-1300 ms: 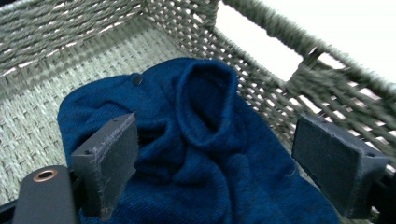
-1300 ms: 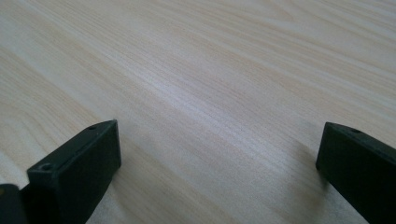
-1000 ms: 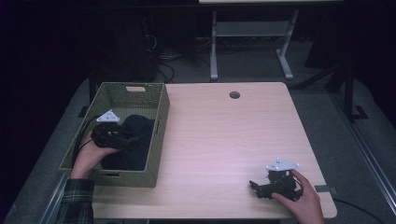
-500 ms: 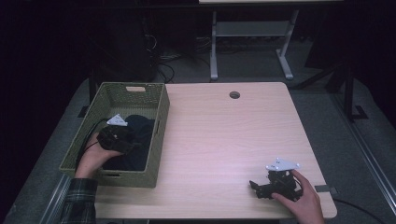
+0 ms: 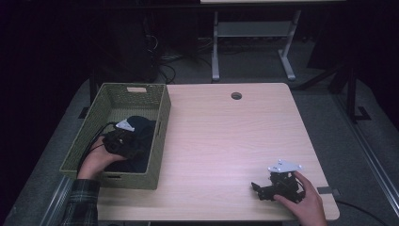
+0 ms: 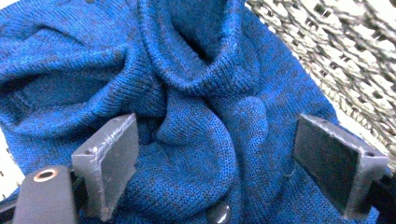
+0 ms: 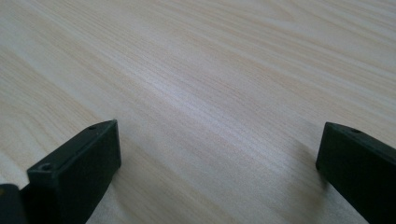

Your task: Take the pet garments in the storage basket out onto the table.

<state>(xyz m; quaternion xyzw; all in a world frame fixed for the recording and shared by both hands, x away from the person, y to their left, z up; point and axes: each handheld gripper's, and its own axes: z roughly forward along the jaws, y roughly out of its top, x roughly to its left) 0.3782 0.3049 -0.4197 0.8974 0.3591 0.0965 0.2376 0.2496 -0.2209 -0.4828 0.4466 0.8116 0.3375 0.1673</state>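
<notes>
the left gripper point(image 6: 229, 177) is held down in the woven green basket point(image 5: 160, 106) with jaws spread wide around a fold of crumpled blue knit garment point(image 6: 187, 93), probably lined up for a pinch, while the right gripper point(image 7: 219, 172) is parked wide apart and empty on the light wooden table point(image 5: 226, 141).

We see a blue knitted sweater point(image 6: 205, 116), soft and ribbed, inside a green woven basket point(image 5: 160, 136) with an open, rough weave. The table point(image 5: 226, 136) is pale wood grain, smooth with a faint sheen.

Both hand-held grippers point(image 5: 129, 141) point(image 5: 263, 188) wide open
</notes>
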